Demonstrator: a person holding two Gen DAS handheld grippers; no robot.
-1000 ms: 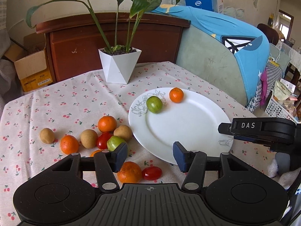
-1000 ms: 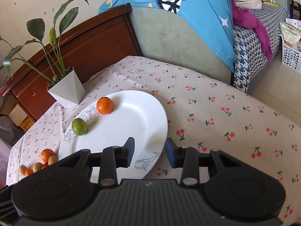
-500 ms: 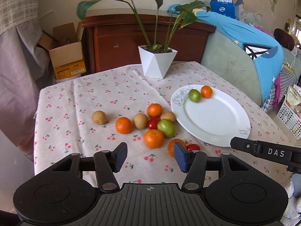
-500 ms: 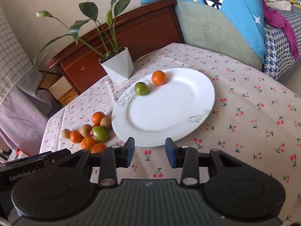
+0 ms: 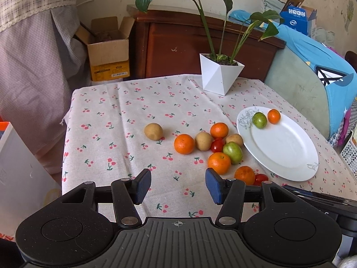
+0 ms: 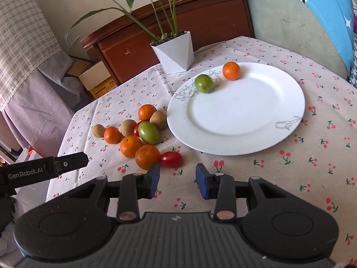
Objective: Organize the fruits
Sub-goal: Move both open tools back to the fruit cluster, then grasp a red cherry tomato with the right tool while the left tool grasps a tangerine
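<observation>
A white plate [image 5: 283, 147] [image 6: 241, 116] holds a green fruit [image 6: 203, 83] and a small orange [image 6: 231, 70] at its far rim. Left of the plate lies a cluster of oranges [image 5: 184, 143], brown fruits [image 5: 153, 131], a green fruit [image 5: 232, 152] and red tomatoes [image 6: 171, 159]. My left gripper [image 5: 177, 188] is open and empty above the cloth, near side of the cluster. My right gripper [image 6: 177, 180] is open and empty, just in front of the red tomato and the nearest orange [image 6: 147, 156].
A white planter with a tall plant [image 5: 219, 73] stands at the table's far side. A wooden cabinet [image 5: 178, 49], a cardboard box [image 5: 109, 51] and a blue-covered chair [image 5: 312, 76] lie beyond. The table edge drops at left.
Both grippers have pulled back and swung left. The fruit cluster now shows in both views. Both stay open and empty.
</observation>
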